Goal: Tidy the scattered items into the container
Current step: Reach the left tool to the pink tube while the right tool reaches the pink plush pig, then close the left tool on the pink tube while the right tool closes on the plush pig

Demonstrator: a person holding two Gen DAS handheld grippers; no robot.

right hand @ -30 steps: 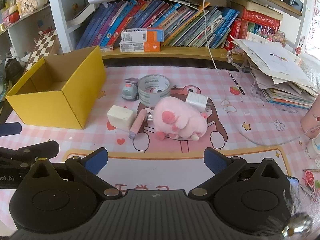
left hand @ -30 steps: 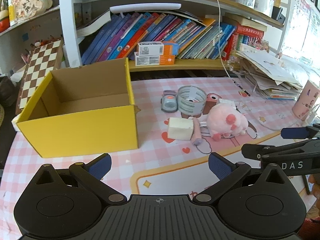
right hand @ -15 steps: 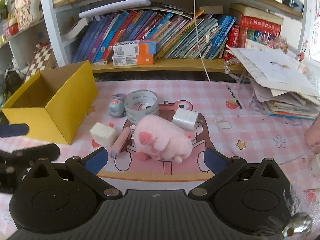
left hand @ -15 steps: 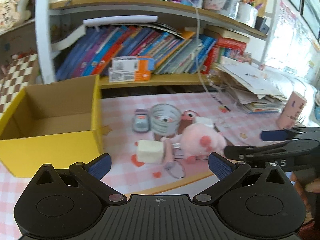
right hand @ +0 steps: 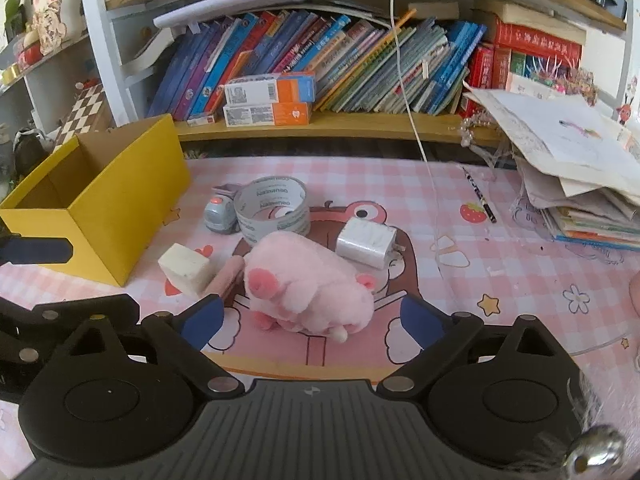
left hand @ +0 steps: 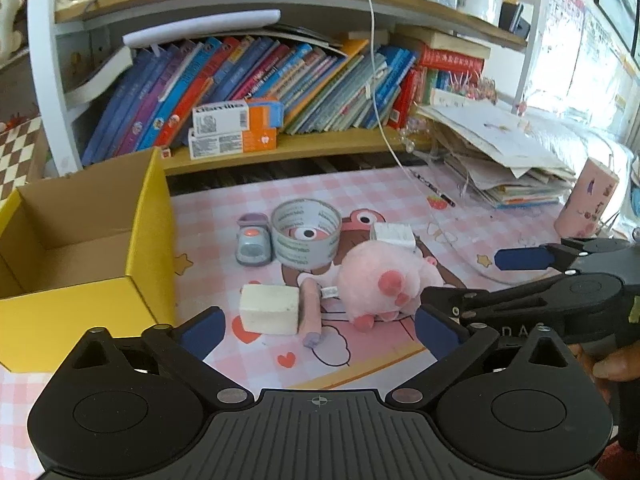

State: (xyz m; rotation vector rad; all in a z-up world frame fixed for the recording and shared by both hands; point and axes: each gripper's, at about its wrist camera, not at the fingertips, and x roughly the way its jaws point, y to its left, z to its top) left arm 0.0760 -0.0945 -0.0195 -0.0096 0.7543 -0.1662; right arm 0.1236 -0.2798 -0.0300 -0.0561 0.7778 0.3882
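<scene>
The left gripper (left hand: pixel 318 330) points down at the pink checked mat (left hand: pixel 400 200) with its fingers spread wide and just starting to close; nothing is pinched. Beyond the gap between its fingertips lie a white block (left hand: pixel 270 309) and a pink tube (left hand: pixel 311 312), touching side by side. Farther ahead stand a small grey toy (left hand: pixel 252 242) and a roll of tape (left hand: pixel 306 236), just beside each other. The yellow box (left hand: pixel 80 308) sits open on the far side of the left finger, with none of the scattered things visible in it. Past the right finger the pink plush toy (left hand: pixel 380 284) lies on the mat, and the right gripper (left hand: pixel 464 286) reaches in from that side, held by a hand (left hand: pixel 616 364).

Seen from its own camera, the right gripper (right hand: pixel 310 320) also has its fingers spread and beginning to close, not touching anything. The plush toy (right hand: pixel 308 284) lies just ahead of the gap between its fingertips. A small white charger (right hand: pixel 366 242) rests beyond the toy, toward the right finger. The white block (right hand: pixel 186 268) and pink tube (right hand: pixel 228 276) lie ahead of the left finger, with the tape (right hand: pixel 274 210) and grey toy (right hand: pixel 218 212) farther off. The yellow box (right hand: pixel 116 196) stands well out past the left finger.
</scene>
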